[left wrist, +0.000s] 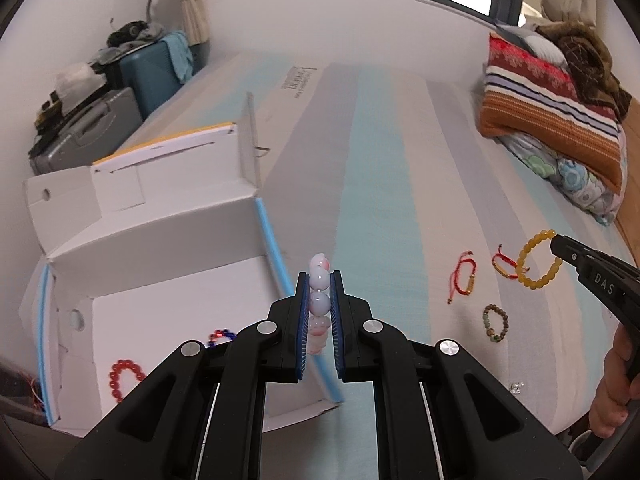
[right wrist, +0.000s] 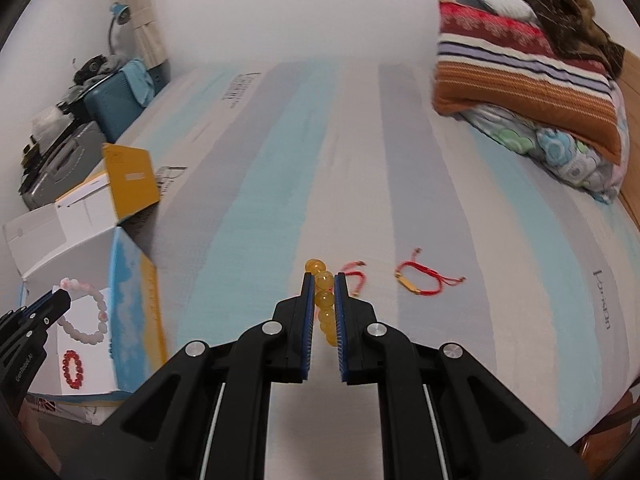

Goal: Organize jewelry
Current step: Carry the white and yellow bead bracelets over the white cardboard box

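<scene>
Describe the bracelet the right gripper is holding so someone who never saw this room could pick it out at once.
Start at the striped bed. Near its front edge, on the side away from the open cardboard box, the right gripper has its jaws shut on the yellow bead bracelet. Its large, glossy amber-yellow beads set it apart from the thin red cord bracelets and the small dark-beaded bracelet beside it.

We see glossy pale pink beads point(left wrist: 319, 280), glossy translucent yellow beads point(right wrist: 324, 300), a matt white cardboard box point(left wrist: 160, 264), matt black plastic gripper arms, a woven striped sheet point(right wrist: 360, 160).
</scene>
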The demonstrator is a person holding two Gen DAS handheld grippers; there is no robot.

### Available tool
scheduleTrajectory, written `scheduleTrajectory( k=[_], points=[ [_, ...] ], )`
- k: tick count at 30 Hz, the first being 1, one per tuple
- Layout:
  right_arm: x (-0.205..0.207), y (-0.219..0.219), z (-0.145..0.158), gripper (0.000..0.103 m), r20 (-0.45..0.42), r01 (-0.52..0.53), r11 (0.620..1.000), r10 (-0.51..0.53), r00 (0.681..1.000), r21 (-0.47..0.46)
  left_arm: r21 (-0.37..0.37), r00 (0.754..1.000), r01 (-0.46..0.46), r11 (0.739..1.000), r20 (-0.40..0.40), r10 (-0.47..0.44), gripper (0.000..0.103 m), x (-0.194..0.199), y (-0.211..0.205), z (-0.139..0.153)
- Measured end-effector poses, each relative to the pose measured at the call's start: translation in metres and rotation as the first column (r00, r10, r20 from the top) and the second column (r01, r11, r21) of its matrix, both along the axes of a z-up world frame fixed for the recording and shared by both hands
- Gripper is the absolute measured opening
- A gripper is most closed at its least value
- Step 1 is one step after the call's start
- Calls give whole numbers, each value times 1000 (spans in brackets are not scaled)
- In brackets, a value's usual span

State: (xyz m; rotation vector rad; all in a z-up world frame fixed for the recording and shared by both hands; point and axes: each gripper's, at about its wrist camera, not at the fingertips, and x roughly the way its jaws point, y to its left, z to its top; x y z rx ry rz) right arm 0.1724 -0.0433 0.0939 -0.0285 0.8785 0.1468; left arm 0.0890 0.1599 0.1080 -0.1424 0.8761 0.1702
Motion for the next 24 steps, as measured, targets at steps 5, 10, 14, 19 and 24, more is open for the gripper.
scheduleTrajectory(
  k=[5,10,14,19,24],
  points=[
    [-6,30,12,9,17,-37,999,36,999,9,-1,999,-35,999,14,35,10,-14,26,8],
    [-13,63,22,9,36,-81,997,81,996,9,3,997,-77,997,18,77,10,-27,53,12],
    [-20,91,27,9,46,-122,992,121,992,21,6,994,-107,994,15,106,10,-38,73,12],
    [-30,124,32,9,56,-179,984,177,983,25,10,988,-151,988,18,151,10,-53,100,14],
    [-42,162,31,9,63,-243,970,241,968,25,12,981,-193,981,19,193,10,-69,125,13]
  ],
)
